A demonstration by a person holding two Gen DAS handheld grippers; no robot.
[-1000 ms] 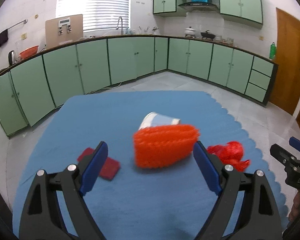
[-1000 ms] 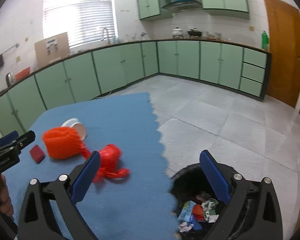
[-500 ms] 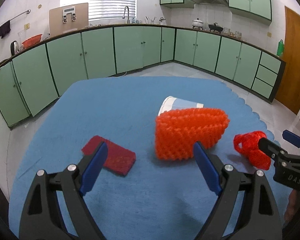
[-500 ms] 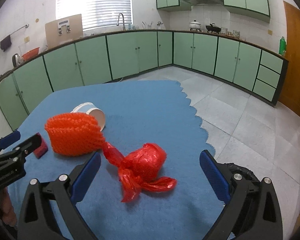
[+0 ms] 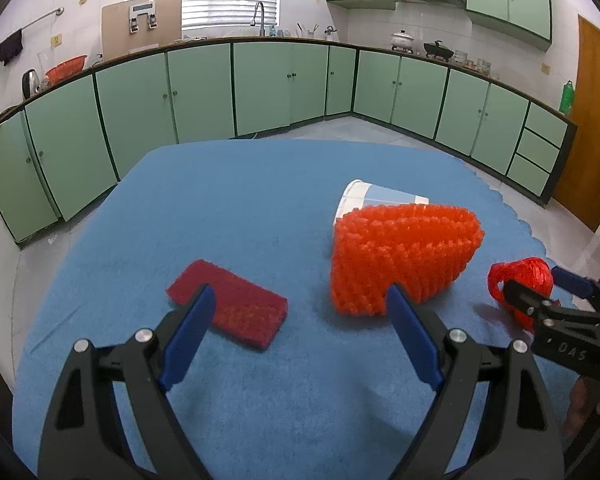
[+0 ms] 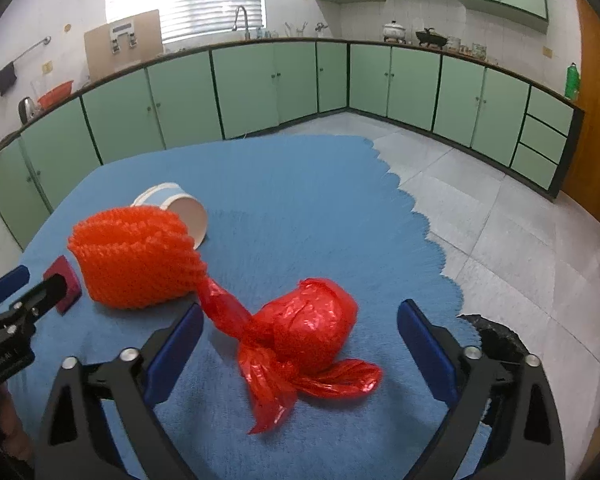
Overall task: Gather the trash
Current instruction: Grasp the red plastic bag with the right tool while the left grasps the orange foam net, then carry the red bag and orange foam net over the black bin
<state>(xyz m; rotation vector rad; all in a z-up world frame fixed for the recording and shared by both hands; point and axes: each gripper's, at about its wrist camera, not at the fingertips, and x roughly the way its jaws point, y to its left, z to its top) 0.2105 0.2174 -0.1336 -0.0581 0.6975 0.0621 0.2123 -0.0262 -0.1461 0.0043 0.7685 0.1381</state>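
On the blue mat lie a knotted red plastic bag (image 6: 312, 332), an orange foam net (image 6: 134, 258), a tipped white-and-blue paper cup (image 6: 178, 208) and a dark red flat pad (image 5: 232, 306). My right gripper (image 6: 300, 344) is open, its fingers on either side of the red bag. My left gripper (image 5: 300, 332) is open and empty, between the pad and the orange net (image 5: 400, 258). The cup (image 5: 374, 198) lies behind the net. The bag (image 5: 520, 284) shows at the right, partly behind the right gripper's fingers (image 5: 540, 304).
A black trash bin (image 6: 496, 336) is at the mat's right edge on the tiled floor (image 6: 500, 220). Green cabinets (image 5: 260, 88) line the far walls. A brown door (image 5: 596, 128) is at the far right. The blue mat (image 5: 228, 200) has a scalloped right edge.
Both grippers have moved closer to the mat. The right gripper swung left from the bin, so the red bag now lies between its fingers. The left gripper shifted left towards the pad.
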